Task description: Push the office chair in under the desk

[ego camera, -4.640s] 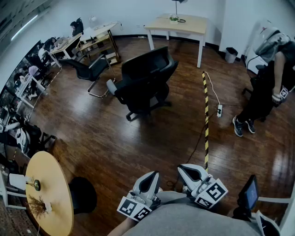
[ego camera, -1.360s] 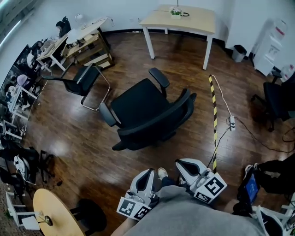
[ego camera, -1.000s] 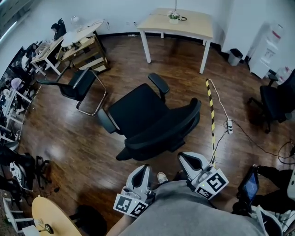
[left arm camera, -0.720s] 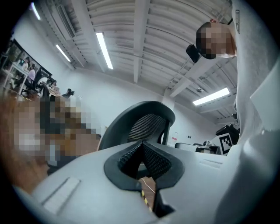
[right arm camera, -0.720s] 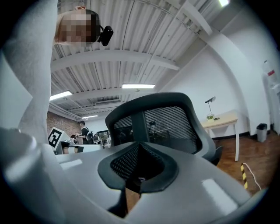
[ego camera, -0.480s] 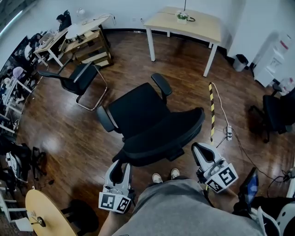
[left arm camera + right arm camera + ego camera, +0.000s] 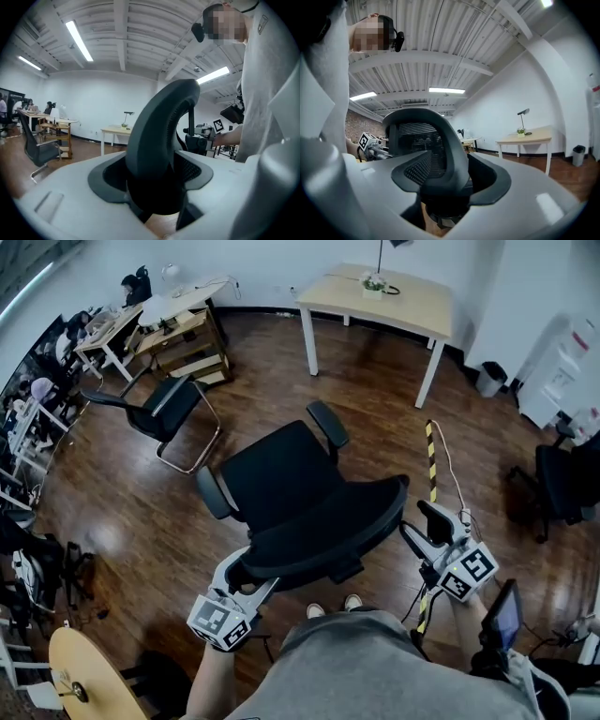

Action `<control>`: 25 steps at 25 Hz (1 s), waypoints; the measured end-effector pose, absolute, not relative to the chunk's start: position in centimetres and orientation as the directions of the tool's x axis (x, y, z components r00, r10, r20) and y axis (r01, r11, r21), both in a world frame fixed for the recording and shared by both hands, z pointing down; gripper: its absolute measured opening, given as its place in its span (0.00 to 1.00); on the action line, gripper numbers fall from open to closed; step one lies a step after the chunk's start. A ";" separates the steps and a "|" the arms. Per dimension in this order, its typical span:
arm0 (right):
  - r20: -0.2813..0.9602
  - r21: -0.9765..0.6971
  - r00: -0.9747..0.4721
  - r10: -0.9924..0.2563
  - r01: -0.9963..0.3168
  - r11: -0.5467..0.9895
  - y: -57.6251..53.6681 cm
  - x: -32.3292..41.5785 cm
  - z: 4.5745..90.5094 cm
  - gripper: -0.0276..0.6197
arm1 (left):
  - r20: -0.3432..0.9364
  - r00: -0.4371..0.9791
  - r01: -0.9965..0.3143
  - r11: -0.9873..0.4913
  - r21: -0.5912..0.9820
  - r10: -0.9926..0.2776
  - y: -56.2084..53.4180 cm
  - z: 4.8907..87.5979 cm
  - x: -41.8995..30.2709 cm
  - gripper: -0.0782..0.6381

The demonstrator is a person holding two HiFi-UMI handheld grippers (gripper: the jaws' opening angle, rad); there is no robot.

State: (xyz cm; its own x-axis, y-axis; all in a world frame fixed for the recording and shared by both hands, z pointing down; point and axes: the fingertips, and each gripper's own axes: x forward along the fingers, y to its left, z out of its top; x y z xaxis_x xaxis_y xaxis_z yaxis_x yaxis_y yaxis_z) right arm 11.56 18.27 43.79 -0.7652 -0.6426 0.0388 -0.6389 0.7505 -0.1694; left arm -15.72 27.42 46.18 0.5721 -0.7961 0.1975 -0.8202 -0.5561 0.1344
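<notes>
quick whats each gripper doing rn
left gripper: open, jaws have just been opening, chair backrest edge between them
right gripper: open, jaws have just been opening, chair backrest's other edge between them

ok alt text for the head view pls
A black office chair on a wood floor, seen from above; the left tongs and right tongs, which have just been opening, each straddle one end of its backrest. A pale desk stands beyond.
</notes>
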 end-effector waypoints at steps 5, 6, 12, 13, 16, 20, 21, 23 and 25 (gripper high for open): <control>0.062 -0.158 -0.807 -0.588 -0.590 0.792 16.6 11.1 44.5 0.47 | 0.170 0.578 -0.813 -0.549 0.193 -0.798 27.4 45.7 -15.1 0.44; 0.067 -0.161 -0.813 -0.579 -0.581 0.798 16.3 11.0 44.6 0.48 | 0.172 0.581 -0.812 -0.551 0.193 -0.795 27.4 45.7 -15.0 0.43; 0.088 -0.178 -0.870 -0.485 -0.493 0.851 15.0 9.5 45.3 0.52 | 0.178 0.598 -0.799 -0.564 0.208 -0.781 27.8 45.3 -15.3 0.42; 0.093 -0.177 -0.880 -0.467 -0.476 0.861 14.9 9.1 45.5 0.54 | 0.179 0.605 -0.793 -0.571 0.212 -0.776 27.9 45.3 -15.5 0.42; 0.107 -0.174 -0.905 -0.411 -0.424 0.889 14.8 7.9 45.9 0.57 | 0.181 0.630 -0.774 -0.591 0.227 -0.755 28.0 45.5 -16.6 0.41; 0.111 -0.171 -0.937 -0.330 -0.345 0.923 15.6 5.8 46.0 0.59 | 0.197 0.654 -0.754 -0.610 0.243 -0.730 28.4 45.7 -18.9 0.41; 0.113 -0.170 -0.946 -0.305 -0.321 0.932 16.0 5.1 46.0 0.60 | 0.201 0.659 -0.750 -0.614 0.248 -0.724 28.5 45.7 -19.5 0.41; 0.112 -0.173 -0.959 -0.259 -0.275 0.946 16.8 3.8 46.0 0.59 | 0.203 0.671 -0.739 -0.621 0.262 -0.713 28.6 45.7 -20.7 0.41; 0.105 -0.176 -0.969 -0.225 -0.241 0.954 17.6 2.5 46.0 0.59 | 0.205 0.682 -0.728 -0.627 0.276 -0.702 28.6 45.8 -21.8 0.41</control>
State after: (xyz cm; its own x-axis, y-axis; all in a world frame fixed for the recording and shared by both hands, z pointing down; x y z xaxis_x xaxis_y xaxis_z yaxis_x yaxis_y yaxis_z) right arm 2.53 17.58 45.98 -0.9686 -0.2251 0.1054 -0.2410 0.9544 -0.1763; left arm -21.77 28.58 45.82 0.6824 -0.7017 0.2046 -0.7280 -0.6274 0.2762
